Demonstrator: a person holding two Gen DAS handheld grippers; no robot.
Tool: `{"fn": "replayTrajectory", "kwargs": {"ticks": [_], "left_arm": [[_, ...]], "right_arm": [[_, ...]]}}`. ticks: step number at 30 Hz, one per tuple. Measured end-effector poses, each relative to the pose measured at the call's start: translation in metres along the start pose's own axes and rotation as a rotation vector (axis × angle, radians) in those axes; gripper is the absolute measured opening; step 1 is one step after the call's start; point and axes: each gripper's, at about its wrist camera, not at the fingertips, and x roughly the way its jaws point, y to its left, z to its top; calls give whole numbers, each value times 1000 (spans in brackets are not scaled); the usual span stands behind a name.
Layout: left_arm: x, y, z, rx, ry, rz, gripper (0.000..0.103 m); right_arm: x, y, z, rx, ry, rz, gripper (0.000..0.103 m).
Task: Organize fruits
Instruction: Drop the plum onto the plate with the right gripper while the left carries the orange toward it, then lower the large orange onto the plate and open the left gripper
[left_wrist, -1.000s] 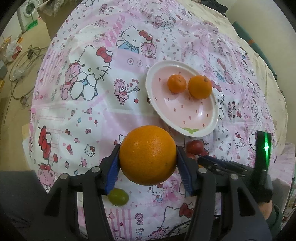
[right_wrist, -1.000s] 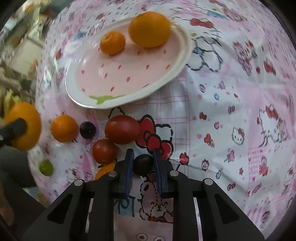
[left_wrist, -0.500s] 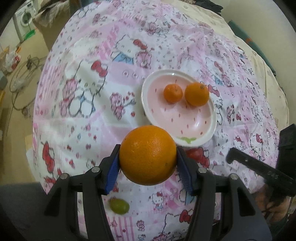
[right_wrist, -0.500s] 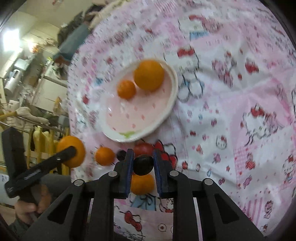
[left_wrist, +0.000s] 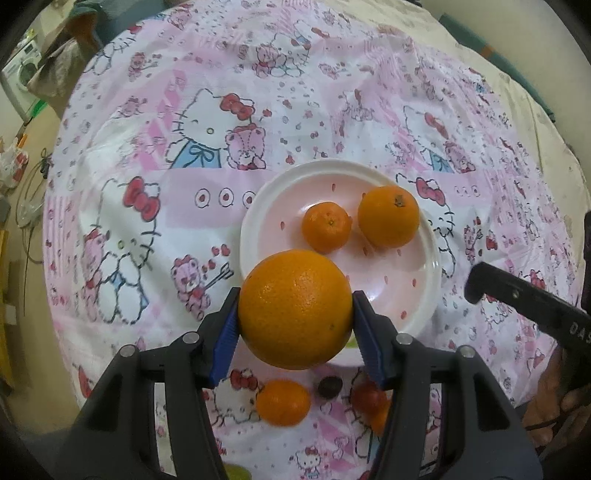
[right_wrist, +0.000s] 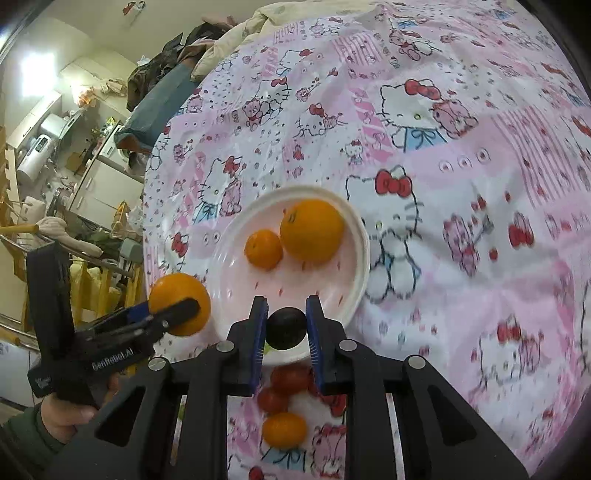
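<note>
My left gripper (left_wrist: 295, 314) is shut on a large orange (left_wrist: 294, 308), held in the air over the near rim of the pink plate (left_wrist: 255, 206). That plate holds a small mandarin (left_wrist: 326, 227) and a bigger orange (left_wrist: 388, 216). My right gripper (right_wrist: 286, 326) is shut on a dark round fruit (right_wrist: 286, 328), above the plate's (right_wrist: 354, 288) near edge. From the right wrist view the left gripper (right_wrist: 177, 310) with its orange (right_wrist: 173, 291) shows at the left. Loose on the cloth lie a mandarin (left_wrist: 283, 402), a dark grape (left_wrist: 330, 386) and red tomatoes (right_wrist: 290, 378).
The plate sits on a pink cartoon-print cloth (left_wrist: 147, 184) over a bed-like surface. A green grape (left_wrist: 236, 472) shows at the bottom edge. The right gripper's body (left_wrist: 524, 306) and a hand (left_wrist: 554, 402) stand at the right. Room clutter and cabinets (right_wrist: 74, 147) lie beyond the cloth's left edge.
Both grippers rose and moved over the plate's near edge with their fruit. The dark fruit was lifted off the cloth from among the tomatoes. The large orange shifted right toward the plate.
</note>
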Motion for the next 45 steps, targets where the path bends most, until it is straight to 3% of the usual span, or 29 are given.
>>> {"fn": "replayTrajectory", "kwargs": {"ticks": [11, 23, 25, 27, 28, 35, 39, 45], "left_arm": [[14, 8, 9, -25, 12, 0, 53], [12, 10, 13, -31, -10, 13, 53], [10, 10, 14, -32, -18, 14, 53], [10, 11, 15, -35, -21, 14, 53], [10, 11, 15, -34, -22, 15, 53], [16, 10, 26, -41, -24, -1, 53], [17, 7, 43, -39, -54, -3, 53], [32, -3, 70, -36, -69, -34, 53]], "right_arm": [[68, -13, 25, -4, 91, -65, 23], [69, -12, 25, 4, 88, -70, 27], [64, -12, 24, 15, 88, -58, 34], [57, -13, 23, 24, 67, -49, 61], [52, -13, 22, 19, 44, -48, 64], [36, -17, 22, 42, 4, -53, 65], [19, -28, 20, 104, -35, -62, 77], [-5, -48, 24, 192, -105, -70, 84]]}}
